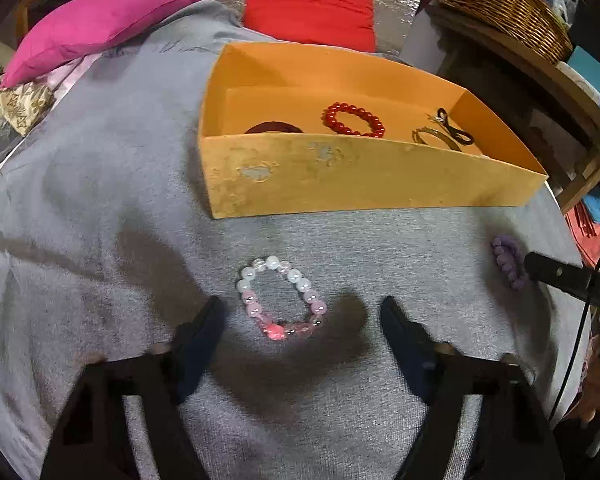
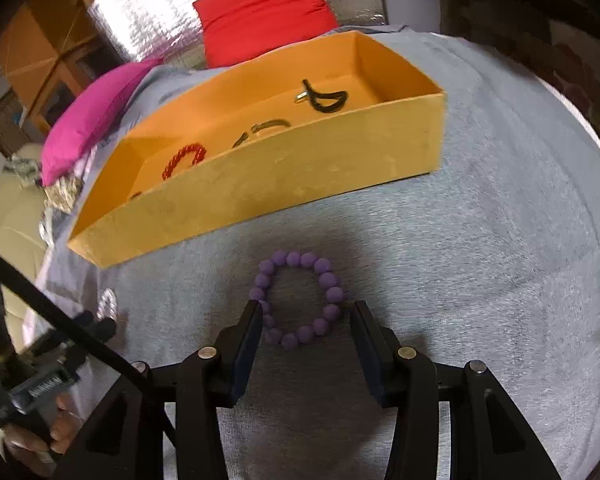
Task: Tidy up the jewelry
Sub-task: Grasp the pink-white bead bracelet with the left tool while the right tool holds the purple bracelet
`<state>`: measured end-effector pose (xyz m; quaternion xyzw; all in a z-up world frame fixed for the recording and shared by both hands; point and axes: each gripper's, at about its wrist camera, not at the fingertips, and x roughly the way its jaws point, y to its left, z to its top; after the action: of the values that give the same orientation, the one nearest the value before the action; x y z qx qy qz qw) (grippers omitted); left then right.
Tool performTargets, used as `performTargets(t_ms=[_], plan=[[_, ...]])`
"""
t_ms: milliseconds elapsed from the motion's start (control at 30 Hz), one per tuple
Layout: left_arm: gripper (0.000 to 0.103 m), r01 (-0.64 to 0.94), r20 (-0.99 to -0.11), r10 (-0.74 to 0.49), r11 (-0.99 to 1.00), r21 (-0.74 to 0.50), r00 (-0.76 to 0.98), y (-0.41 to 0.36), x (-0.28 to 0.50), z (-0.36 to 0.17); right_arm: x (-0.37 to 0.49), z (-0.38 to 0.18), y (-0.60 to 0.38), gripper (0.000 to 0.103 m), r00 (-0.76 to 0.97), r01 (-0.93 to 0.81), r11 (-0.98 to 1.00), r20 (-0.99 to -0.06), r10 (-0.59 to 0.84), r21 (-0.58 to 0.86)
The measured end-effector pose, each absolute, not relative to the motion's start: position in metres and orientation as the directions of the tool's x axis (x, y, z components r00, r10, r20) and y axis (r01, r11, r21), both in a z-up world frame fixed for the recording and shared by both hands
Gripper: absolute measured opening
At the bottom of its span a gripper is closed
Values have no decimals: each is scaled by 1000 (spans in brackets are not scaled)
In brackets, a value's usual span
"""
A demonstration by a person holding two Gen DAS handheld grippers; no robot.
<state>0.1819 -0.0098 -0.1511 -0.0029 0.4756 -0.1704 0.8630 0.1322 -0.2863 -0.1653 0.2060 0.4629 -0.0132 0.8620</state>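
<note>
Two bracelets on grey cloth, pink bracelet (image 1: pixel 282 299) between spread left gripper (image 1: pixel 303 314), purple bracelet (image 2: pixel 298 299) straddled by parted right gripper (image 2: pixel 306 318)

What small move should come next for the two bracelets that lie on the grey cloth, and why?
Probably close the right hand-held gripper on the purple bracelet: its open fingers already straddle the near side. The pink and white bracelet lies just ahead of the left hand-held gripper, also open. Both belong in the orange box.

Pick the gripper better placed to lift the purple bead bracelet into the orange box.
Right. The right gripper already straddles the purple bead bracelet, fingers open on either side of it. The left gripper is lined up on the pink-and-white bead bracelet instead. The orange box sits just beyond.
</note>
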Motion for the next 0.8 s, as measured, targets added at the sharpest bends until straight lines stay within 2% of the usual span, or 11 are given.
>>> performTargets(t_ms=[67, 133, 200, 267, 533, 700, 800], plan=[[57, 302, -819, -297, 940, -160, 491, -13, 182, -152, 130, -164, -298, 59, 583, 229, 890, -787, 199, 395], [50, 316, -815, -297, 937, -148, 497, -15, 182, -152, 127, -164, -307, 59, 593, 244, 867, -774, 220, 434], [37, 332, -811, -312, 930, -155, 494, -17, 182, -152, 126, -163, -310, 59, 598, 250, 861, -770, 223, 444], [35, 341, -810, -320, 926, -159, 492, -17, 183, -152, 126, -163, -308, 59, 598, 240, 865, -769, 226, 441], [34, 331, -813, -322, 928, -170, 485, -14, 184, -151, 136, -158, -275, 60, 579, 183, 931, -800, 157, 315], [47, 328, -815, -330, 927, -184, 476, -13, 185, -151, 141, -163, -266, 60, 560, 180, 949, -820, 119, 260], [50, 323, -817, -330, 928, -187, 474, -13, 185, -151, 140, -164, -261, 60, 562, 167, 962, -823, 89, 218]])
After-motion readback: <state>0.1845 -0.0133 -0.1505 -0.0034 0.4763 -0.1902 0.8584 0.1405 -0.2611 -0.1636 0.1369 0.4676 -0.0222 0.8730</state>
